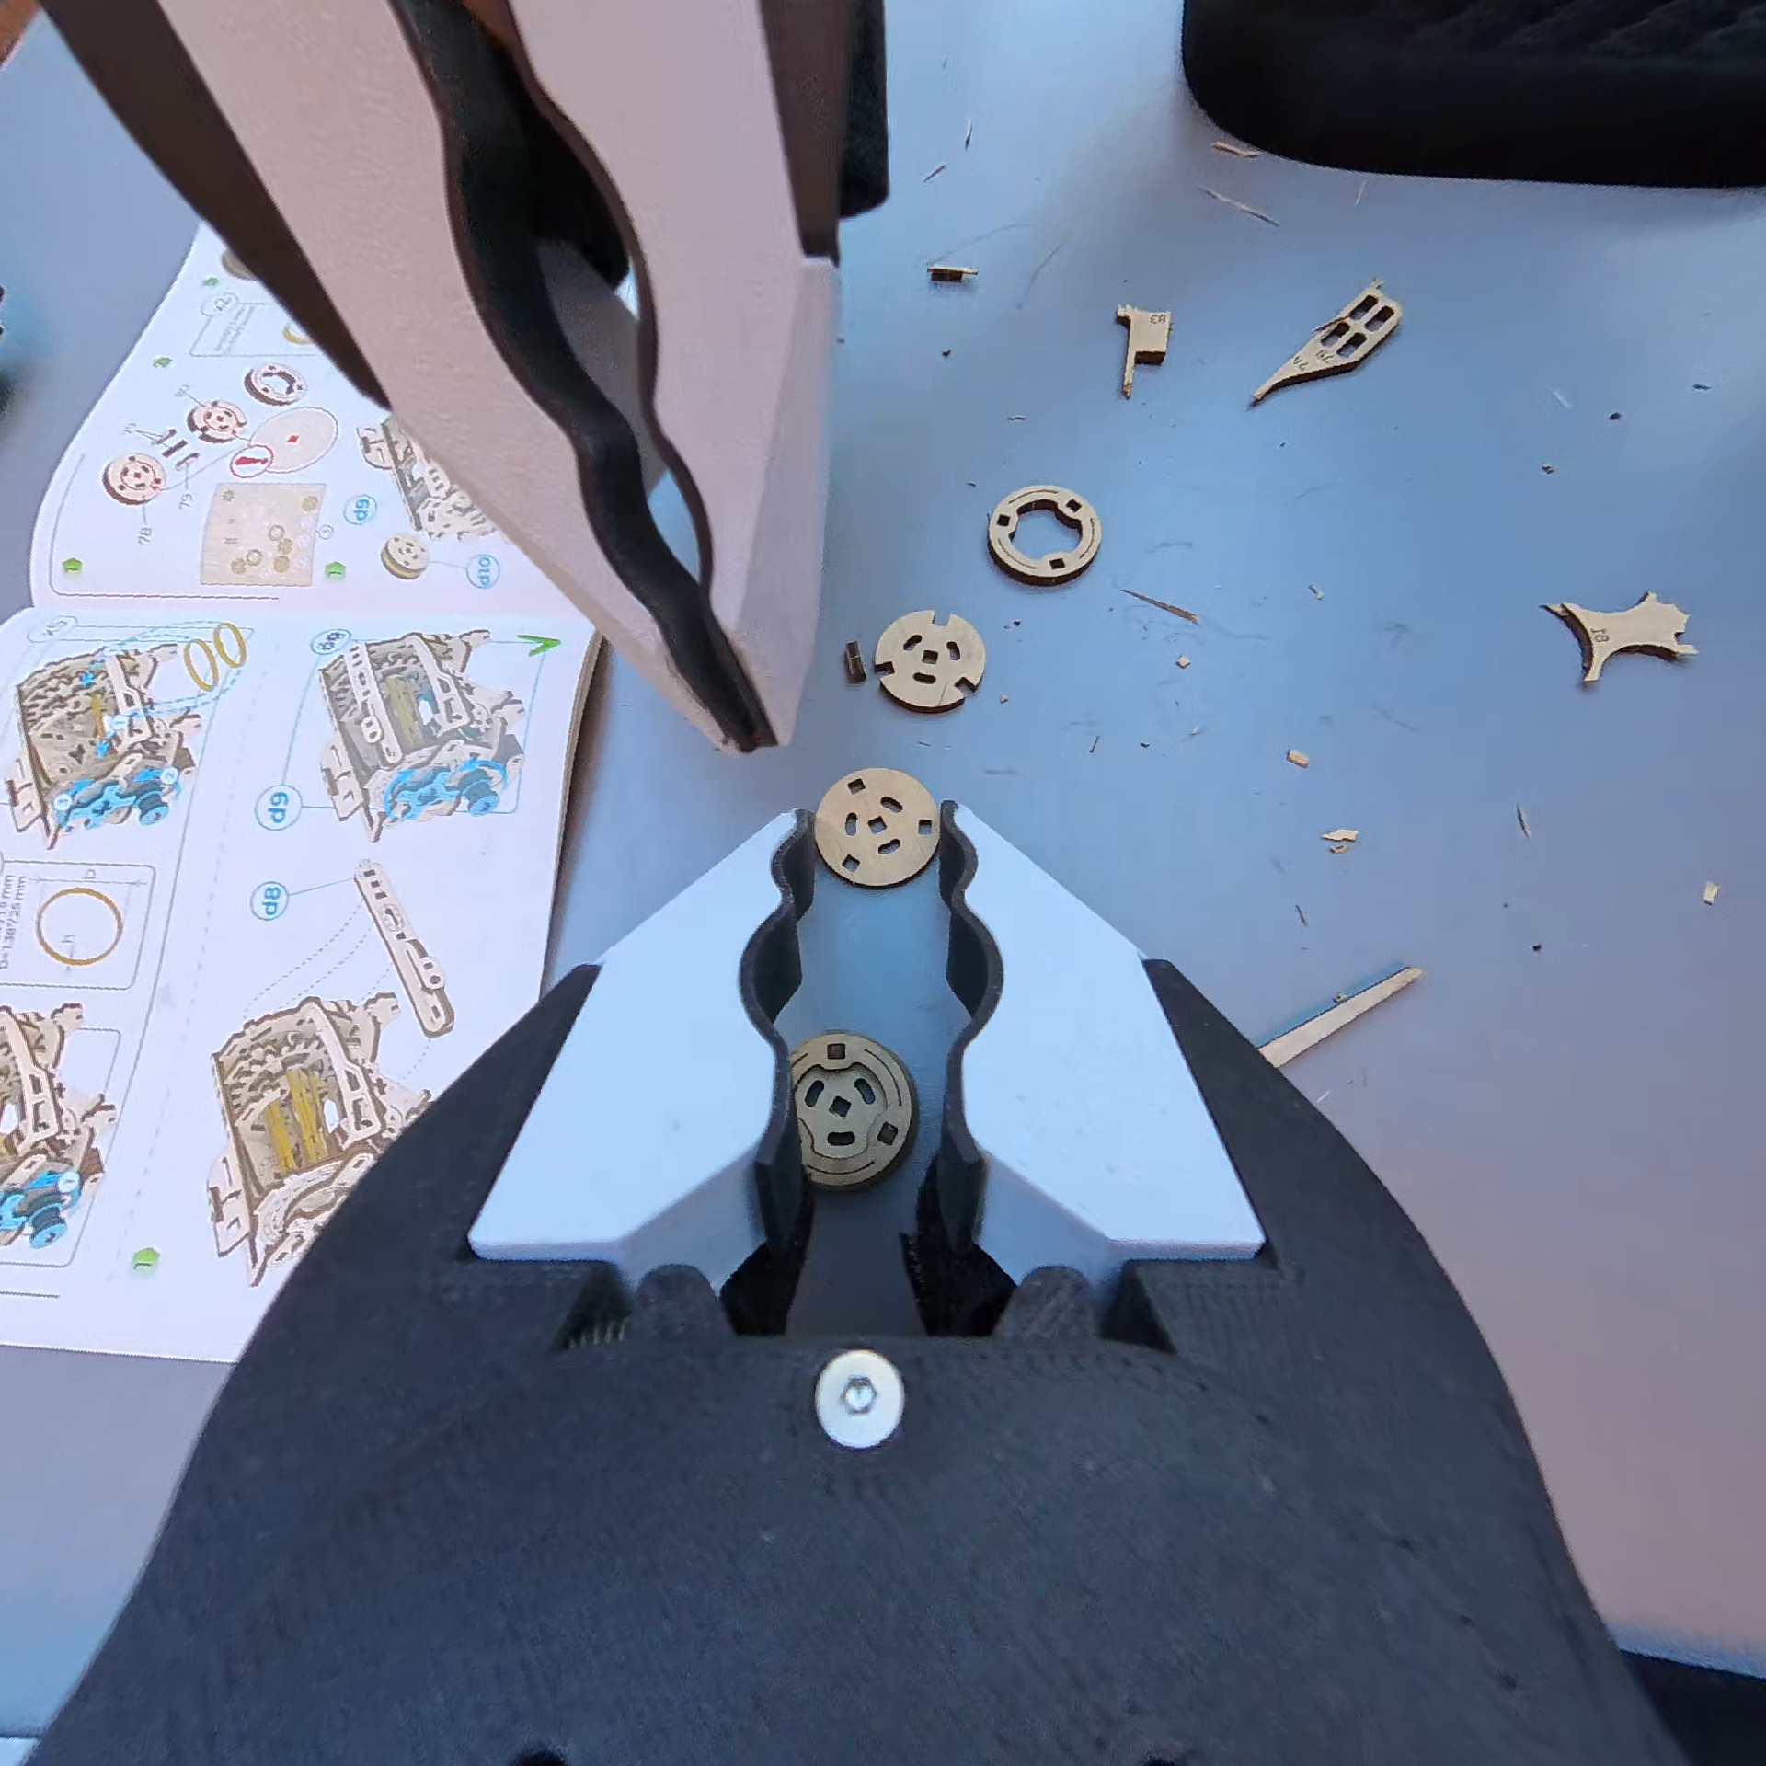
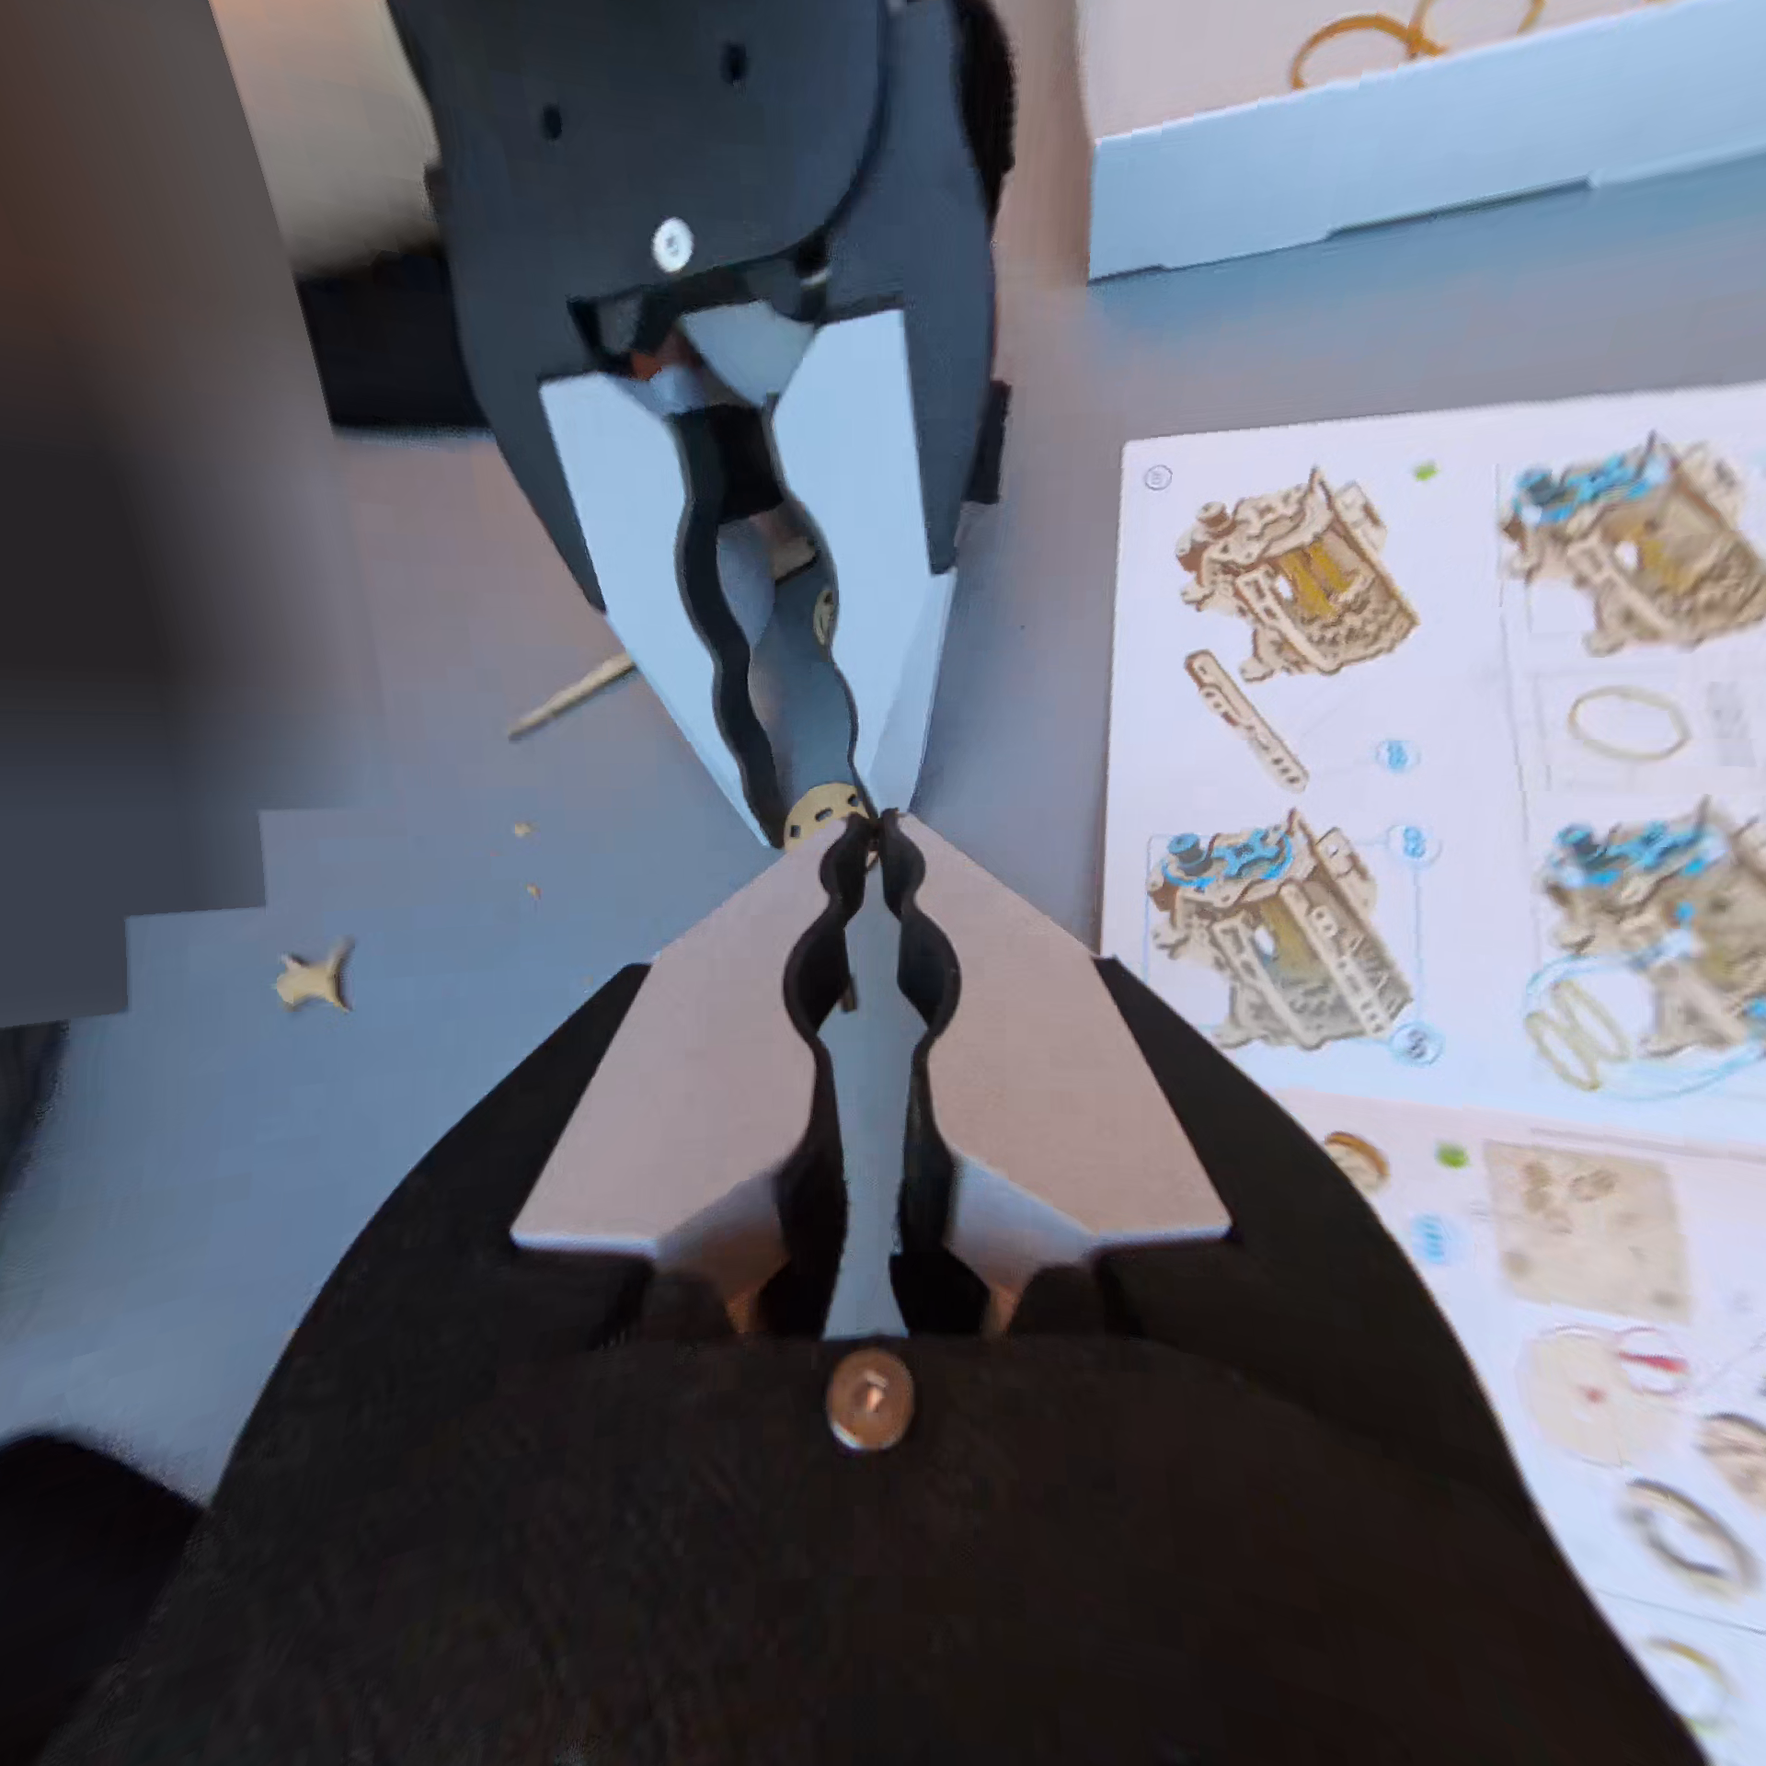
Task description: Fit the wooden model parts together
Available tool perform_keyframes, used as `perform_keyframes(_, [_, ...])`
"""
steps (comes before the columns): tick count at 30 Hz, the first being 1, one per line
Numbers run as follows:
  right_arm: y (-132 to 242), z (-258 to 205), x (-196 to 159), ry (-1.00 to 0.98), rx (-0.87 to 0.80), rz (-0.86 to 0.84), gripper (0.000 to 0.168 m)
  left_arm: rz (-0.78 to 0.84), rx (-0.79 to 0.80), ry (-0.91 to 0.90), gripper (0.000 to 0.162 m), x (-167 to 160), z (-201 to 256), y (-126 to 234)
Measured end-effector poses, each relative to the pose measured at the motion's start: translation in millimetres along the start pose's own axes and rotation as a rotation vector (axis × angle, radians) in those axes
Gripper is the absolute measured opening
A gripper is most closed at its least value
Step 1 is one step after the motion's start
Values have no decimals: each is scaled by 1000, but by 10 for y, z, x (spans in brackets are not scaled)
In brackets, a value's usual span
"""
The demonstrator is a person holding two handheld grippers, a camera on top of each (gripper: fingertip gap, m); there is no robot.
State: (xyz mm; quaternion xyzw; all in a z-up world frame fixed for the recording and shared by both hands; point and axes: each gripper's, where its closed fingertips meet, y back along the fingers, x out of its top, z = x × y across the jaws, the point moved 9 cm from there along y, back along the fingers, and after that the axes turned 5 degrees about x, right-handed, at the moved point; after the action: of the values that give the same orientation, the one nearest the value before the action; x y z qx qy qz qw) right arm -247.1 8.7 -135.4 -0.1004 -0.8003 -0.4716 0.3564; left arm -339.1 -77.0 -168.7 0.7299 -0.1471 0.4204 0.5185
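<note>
Wooden disc gripped between the left tongs (image 1: 877, 812)

A round slotted wooden disc (image 1: 877, 828) is pinched at their tips; the nearly closed right tongs (image 2: 872, 824) meet it. An illustrated instruction booklet (image 1: 287, 860) is spread leftward; a white cardboard box (image 2: 1414, 153) holds tan rubber bands (image 2: 1376, 29).

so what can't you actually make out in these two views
- Left wrist view: the stacked round wooden disc is partly hidden by a black finger pad.
- Right wrist view: whether the right gripper pinches anything; its tips are blurred.
- Right wrist view: the small perforated wooden disc is half covered by those tips.
- Right wrist view: a mosaic patch hides the left side.
</note>
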Motion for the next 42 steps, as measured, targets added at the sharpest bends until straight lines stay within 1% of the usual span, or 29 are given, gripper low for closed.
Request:
perform_keyframes(2, [34,52,-58,-192,47,139,1,1,-7,-1,24,-1,2,3])
perform_keyframes(4, [73,54,-92,-363,198,255,1,1,-12,5,29,-4,2,9])
perform_keyframes(5, [96,57,-90,-421,252,312,1,2,-9,17,32,-7,-7,16])
perform_keyframes(7, [141,56,-74,-471,313,403,1,23,11,62,36,-1,-58,47])
perform_keyframes(9, [154,36,-55,-464,321,432,1,71,-4,120,39,30,-99,111])
perform_keyframes(10, [154,20,-44,-454,324,437,1,110,-18,153,36,57,-115,148])
perform_keyframes(13, [175,-13,-9,-415,332,497,1,235,-95,258,20,142,-154,253])
perform_keyframes(15, [192,-5,-10,-401,313,522,1,301,-152,323,19,181,-183,301])
perform_keyframes(16, [202,-7,-11,-387,313,536,1,333,-175,349,16,197,-197,322])
perform_keyframes(18, [205,-19,-4,-373,326,555,1,386,-180,388,12,216,-234,356])
perform_keyframes(21, [196,-16,1,-344,298,575,1,389,-152,380,2,211,-251,379])
perform_keyframes(23, [181,-19,-4,-317,293,571,1,371,-143,352,0,211,-238,377])
perform_keyframes(26, [184,-24,-17,-248,295,555,1,356,-132,313,0,214,-220,389])
perform_keyframes(32, [149,-80,-49,-100,270,482,1,303,-215,328,0,195,-180,339])
perform_keyframes(34, [184,-118,-57,42,212,472,13,287,-242,327,0,188,-160,327])
perform_keyframes(35, [210,-156,-68,157,155,458,18,279,-250,331,0,180,-157,321])
perform_keyframes(38, [244,-308,-90,491,-53,388,19,256,-323,357,0,167,-129,302])
perform_keyframes(40, [203,-385,-83,594,-117,336,15,233,-365,365,0,162,-102,275])
perform_keyframes(42, [141,-426,-82,616,-106,315,12,209,-356,344,0,152,-81,237])
